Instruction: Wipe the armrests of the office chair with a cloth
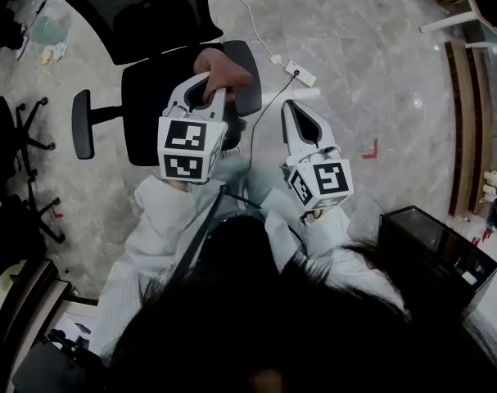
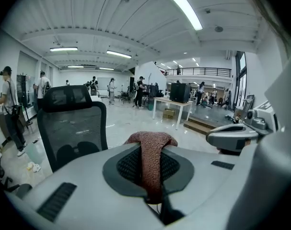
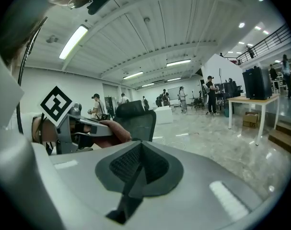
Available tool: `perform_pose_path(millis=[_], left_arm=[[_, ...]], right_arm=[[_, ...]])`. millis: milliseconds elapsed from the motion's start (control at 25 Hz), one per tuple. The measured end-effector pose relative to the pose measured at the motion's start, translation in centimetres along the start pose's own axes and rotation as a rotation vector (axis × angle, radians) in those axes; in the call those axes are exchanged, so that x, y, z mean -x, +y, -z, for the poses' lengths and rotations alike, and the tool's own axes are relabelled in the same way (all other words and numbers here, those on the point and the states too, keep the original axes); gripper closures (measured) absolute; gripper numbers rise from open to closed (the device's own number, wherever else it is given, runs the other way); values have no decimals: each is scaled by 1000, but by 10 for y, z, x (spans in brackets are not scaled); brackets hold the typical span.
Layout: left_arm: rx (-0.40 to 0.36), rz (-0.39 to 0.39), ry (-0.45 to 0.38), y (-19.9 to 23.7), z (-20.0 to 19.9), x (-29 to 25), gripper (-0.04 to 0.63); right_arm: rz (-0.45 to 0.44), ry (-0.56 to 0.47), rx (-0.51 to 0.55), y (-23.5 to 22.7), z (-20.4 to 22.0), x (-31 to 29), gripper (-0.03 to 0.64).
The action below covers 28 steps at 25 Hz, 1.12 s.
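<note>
1. Head view: a person looks steeply down at a black chair on a grey stone floor.
   - The left claw is clamped on a reddish-brown cloth, which bulges out past its tips.
   - The cloth sits over the seat's edge, just beside one armrest. Whether it touches either cannot be told.
   - The other armrest is well apart, across the seat.
   - The right claw is off to the right of the chair, above bare floor, with its jaws together.
   - A white power strip lies on the floor beyond it, and a dark box stands at lower right.

2. Left gripper view: the left claw is closed on the cloth, which runs as a strip between the jaws and folds over their tips.
   - The chair, with its mesh back, stands ahead to the left.
   - The right claw shows at the right edge.
   - A white desk and standing people are far behind.

3. Right gripper view: the right claw is closed with nothing between its jaws.
   - The left claw shows at the left, with the cloth at its tip.
   - The chair is behind the cloth.
   - A desk stands far to the right.
</note>
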<state>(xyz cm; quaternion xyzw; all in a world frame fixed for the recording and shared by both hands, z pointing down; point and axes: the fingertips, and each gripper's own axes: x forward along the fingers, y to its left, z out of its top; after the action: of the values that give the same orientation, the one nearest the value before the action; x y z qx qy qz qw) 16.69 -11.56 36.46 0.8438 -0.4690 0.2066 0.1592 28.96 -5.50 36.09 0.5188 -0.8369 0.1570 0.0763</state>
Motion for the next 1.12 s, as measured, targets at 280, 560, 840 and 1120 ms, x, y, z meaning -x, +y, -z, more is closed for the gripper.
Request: perform_pose_path(millis=[280, 560, 840, 1120], left_arm=[[-25, 25, 105, 18, 11, -70, 571], [-172, 11, 208, 44, 21, -163, 571], [-357, 12, 422, 42, 88, -227, 571], [-327, 112, 545, 2, 142, -227, 571]], right_arm=[[9, 87, -43, -22, 18, -35, 616], [25, 171, -57, -52, 38, -51, 617], [27, 235, -90, -67, 65, -51, 616], [29, 251, -118, -79, 72, -50, 617]])
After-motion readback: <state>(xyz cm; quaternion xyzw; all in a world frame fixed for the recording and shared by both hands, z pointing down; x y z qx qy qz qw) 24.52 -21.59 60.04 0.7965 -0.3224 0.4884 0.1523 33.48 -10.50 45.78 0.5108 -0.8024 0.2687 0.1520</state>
